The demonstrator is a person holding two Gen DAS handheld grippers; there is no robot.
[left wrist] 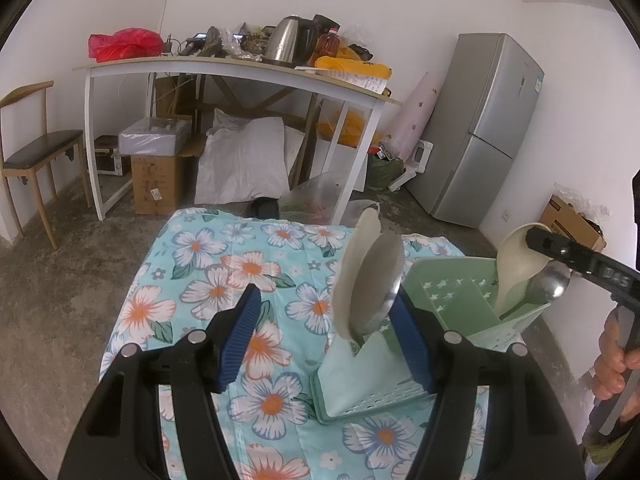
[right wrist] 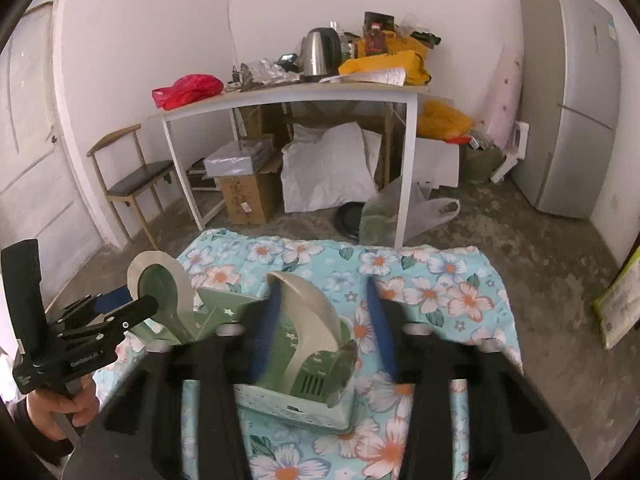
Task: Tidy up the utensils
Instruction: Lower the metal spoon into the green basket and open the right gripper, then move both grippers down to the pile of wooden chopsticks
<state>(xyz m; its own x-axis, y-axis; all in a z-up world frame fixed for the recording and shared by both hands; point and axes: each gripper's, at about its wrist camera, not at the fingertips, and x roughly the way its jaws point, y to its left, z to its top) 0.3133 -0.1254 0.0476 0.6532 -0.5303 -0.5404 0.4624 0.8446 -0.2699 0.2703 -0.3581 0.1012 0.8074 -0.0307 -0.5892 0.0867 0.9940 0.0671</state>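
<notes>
Presently my left claw [left wrist: 326, 340] stands released and wide, its right-side pad against the green utensil holder [left wrist: 452, 292] on the floral-clothed bench [left wrist: 224, 272]; a cream paddle [left wrist: 358, 264] and steel spoon [left wrist: 380, 276] stand upright in the near compartment. My right claw [right wrist: 322, 326] is blurred, its pads apart, with the cream ladle [right wrist: 312, 312] between them and unclenched. Only the left view shows a second steel spoon [left wrist: 556, 280] beside that ladle; only the right view shows the door [right wrist: 36, 140].

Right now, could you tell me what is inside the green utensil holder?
The green utensil holder holds cream ladles and metal spoons, bowls up. Their handles are hidden by its walls.
</notes>
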